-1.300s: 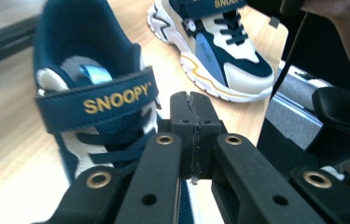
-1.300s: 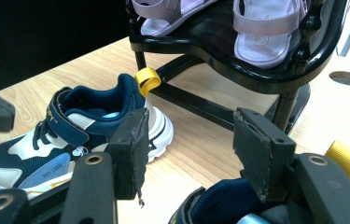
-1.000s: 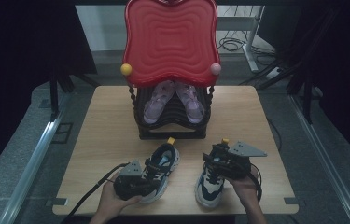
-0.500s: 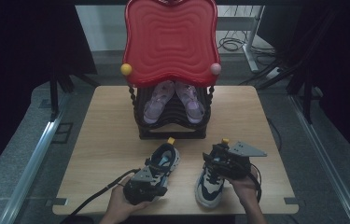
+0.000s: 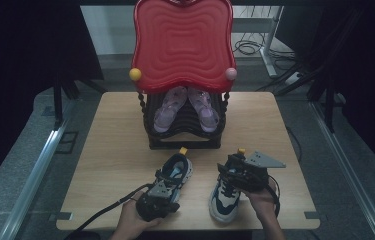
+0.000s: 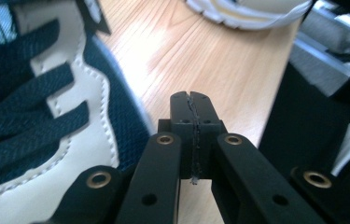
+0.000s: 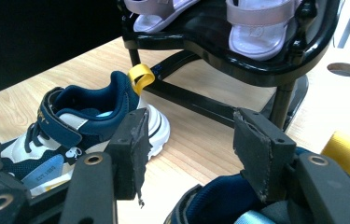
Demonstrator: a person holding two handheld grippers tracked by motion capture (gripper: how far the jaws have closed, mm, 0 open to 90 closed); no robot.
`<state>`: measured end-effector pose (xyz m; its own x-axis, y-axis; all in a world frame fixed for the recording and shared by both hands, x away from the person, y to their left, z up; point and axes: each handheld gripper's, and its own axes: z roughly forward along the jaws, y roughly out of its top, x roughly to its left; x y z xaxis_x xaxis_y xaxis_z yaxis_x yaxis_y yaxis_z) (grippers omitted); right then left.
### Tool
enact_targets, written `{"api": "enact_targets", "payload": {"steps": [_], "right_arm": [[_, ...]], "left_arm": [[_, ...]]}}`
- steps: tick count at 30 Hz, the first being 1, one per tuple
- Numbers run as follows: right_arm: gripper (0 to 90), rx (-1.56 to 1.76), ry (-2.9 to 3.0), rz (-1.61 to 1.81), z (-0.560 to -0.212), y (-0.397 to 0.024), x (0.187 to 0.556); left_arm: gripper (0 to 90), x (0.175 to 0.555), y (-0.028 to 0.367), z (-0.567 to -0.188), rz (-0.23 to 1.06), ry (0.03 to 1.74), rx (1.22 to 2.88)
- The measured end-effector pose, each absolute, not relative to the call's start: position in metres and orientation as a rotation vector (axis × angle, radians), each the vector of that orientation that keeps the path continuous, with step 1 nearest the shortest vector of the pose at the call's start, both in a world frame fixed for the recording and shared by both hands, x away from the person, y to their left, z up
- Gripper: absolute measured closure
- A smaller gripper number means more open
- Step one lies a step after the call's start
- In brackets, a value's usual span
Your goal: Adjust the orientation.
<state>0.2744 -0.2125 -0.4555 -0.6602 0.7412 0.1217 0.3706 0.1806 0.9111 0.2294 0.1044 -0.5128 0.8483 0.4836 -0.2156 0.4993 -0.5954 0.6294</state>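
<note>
Jaws of the left gripper (image 6: 192, 112) are pressed fully together with nothing between them, tips hovering over bare wood just beside the toe of the left sneaker (image 5: 171, 177); jaws of the right gripper (image 7: 186, 149) stand well apart, straddling the collar of the right sneaker (image 5: 227, 192) without pinching it, as far as I can tell.

Nearest the person, both navy-and-white sneakers lie on the table (image 5: 105, 150), side by side, heels with yellow pull tabs pointing away; the left hand (image 5: 130, 220) sits at the toe end of its shoe, the right hand (image 5: 262, 200) rests over the other.

Risks, as I judge them: shut jaws can only push, so a nudge from the left gripper could skid that sneaker sideways or turn it; the right pads, if closed on the soft padded collar alone, may slip off or fold the shoe as it lifts; its trailing cable could drag the neighbour.

Farther off stands the black shoe rack (image 5: 182, 135), its shelf already holding pink sandals (image 5: 187, 107); a sneaker carried in too low could strike the front rail or knock a sandal; the red top (image 5: 182, 42) overhangs, limiting clearance from above.
</note>
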Motion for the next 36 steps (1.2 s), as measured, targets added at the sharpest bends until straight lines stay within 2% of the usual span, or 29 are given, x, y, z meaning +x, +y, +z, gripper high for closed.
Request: {"api": "enact_targets", "payload": {"steps": [25, 36], "right_arm": [[46.0, 1.082, 2.090, 1.474, -0.455, -0.218, 0.275], [46.0, 1.079, 2.081, 1.479, -0.452, -0.220, 0.273]], "left_arm": [[90.0, 0.238, 0.124, -0.515, -0.079, 0.755, 2.324], [90.0, 0.240, 0.138, -0.515, -0.053, 0.798, 2.288]]}}
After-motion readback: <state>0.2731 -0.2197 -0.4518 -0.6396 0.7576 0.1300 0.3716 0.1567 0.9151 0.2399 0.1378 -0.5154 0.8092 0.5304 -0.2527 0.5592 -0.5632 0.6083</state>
